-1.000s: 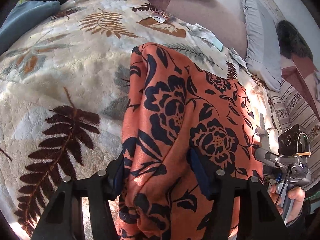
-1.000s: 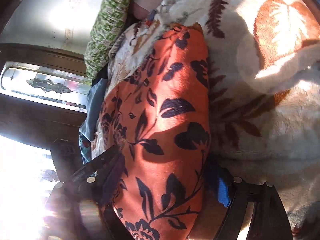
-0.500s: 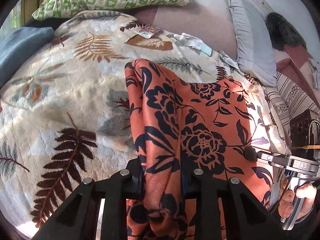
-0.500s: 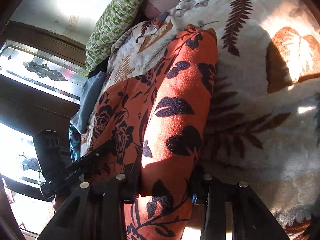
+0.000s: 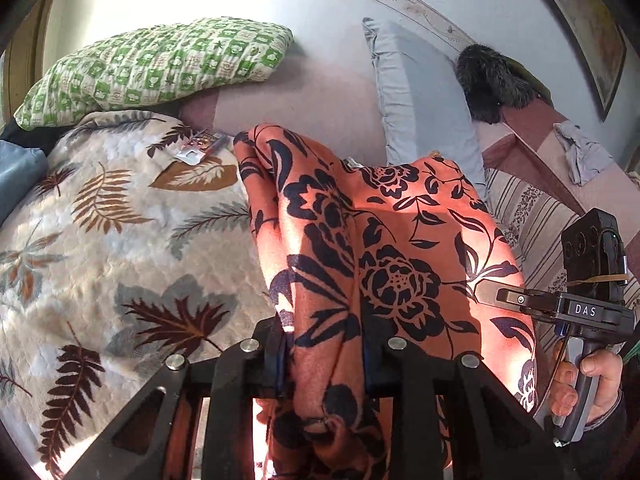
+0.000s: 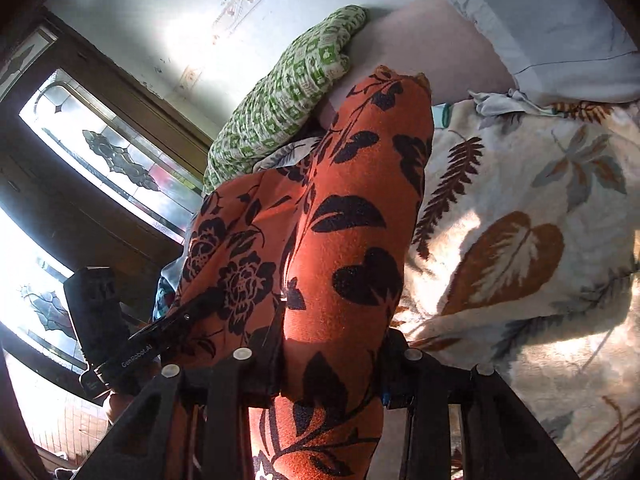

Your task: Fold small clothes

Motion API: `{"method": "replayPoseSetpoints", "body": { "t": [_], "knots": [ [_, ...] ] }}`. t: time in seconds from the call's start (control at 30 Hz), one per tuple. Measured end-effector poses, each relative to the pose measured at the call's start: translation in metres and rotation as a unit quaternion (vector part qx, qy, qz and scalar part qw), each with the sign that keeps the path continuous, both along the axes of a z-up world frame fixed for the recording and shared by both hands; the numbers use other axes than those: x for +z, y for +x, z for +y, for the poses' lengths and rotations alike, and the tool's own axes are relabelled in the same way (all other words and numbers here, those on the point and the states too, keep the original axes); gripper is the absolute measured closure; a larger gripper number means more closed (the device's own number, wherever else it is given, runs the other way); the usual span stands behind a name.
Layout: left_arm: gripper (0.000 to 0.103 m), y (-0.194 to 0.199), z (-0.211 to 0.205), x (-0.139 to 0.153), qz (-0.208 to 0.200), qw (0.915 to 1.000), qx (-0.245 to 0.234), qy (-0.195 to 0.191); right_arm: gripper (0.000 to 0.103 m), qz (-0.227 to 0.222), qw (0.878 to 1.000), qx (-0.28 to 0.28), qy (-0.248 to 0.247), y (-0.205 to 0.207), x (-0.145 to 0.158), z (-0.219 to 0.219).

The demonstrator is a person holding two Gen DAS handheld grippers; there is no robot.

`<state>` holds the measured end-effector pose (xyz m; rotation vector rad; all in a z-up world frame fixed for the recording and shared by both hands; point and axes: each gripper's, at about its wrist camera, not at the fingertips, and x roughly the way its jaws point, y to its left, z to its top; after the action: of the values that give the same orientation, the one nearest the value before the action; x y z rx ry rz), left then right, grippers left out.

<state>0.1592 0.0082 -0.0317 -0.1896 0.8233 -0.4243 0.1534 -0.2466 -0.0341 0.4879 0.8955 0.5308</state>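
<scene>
Both grippers are clamped on the orange floral garment, one near corner each.

- Left gripper: jaws drawn in tight on a bunched fold of the cloth, which fills the gap between the pads and spills out toward 6 o'clock.
- Right gripper: same, pinched on a thick roll of the cloth. In the left wrist view it sits at 4 o'clock, with the person's hand on its handle.
- Garment location: held up off the leaf-print blanket, rising from the jaws toward 12 o'clock. The far edge hangs at roughly 12 in both views. I cannot tell whether that far edge touches the blanket or hangs free.
- Surroundings: green checked pillow at 11 o'clock in the left view, grey pillow at 1 o'clock, small foil packet on the blanket just left of the cloth's far edge.

Step, my read: mid-fold. The near edge is lifted by both corners and looks set to be carried over toward the far edge.

Next move calls for:
- both grippers travelling together toward 12 o'clock and keeping the span between them taut, so the edge lands straight;
- lowering before release, so the cloth lays flat rather than dropping in a heap;
- releasing both sides together.

Risk: the cloth is bunched in each grip instead of held by a single layer, so the fold may land wrinkled and need smoothing.
</scene>
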Motion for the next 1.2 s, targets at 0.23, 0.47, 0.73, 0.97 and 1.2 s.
{"method": "replayPoseSetpoints", "body": {
  "t": [0.23, 0.47, 0.73, 0.97, 1.2],
  "knots": [
    [0.074, 0.018, -0.034, -0.073, 0.053, 0.9984, 0.0, 0.019, 0.066, 0.042, 0.999, -0.027, -0.001, 0.014, -0.055, -0.04],
    [0.032, 0.024, -0.027, -0.124, 0.083, 0.9953, 0.036, 0.035, 0.046, 0.114, 0.991, -0.073, 0.001, 0.023, -0.147, -0.057],
    [0.032, -0.011, 0.0, -0.068, 0.014, 0.9977, 0.04, 0.054, 0.038, 0.059, 0.992, -0.106, -0.032, -0.008, -0.096, -0.073],
    [0.03, -0.013, -0.013, -0.115, 0.065, 0.9844, 0.03, 0.161, 0.029, 0.063, 0.992, -0.025, 0.104, -0.043, -0.096, -0.039],
    [0.03, -0.02, -0.015, -0.076, 0.009, 0.9881, 0.036, 0.149, 0.029, 0.09, 0.992, -0.03, 0.078, -0.036, -0.107, -0.026]
  ]
}}
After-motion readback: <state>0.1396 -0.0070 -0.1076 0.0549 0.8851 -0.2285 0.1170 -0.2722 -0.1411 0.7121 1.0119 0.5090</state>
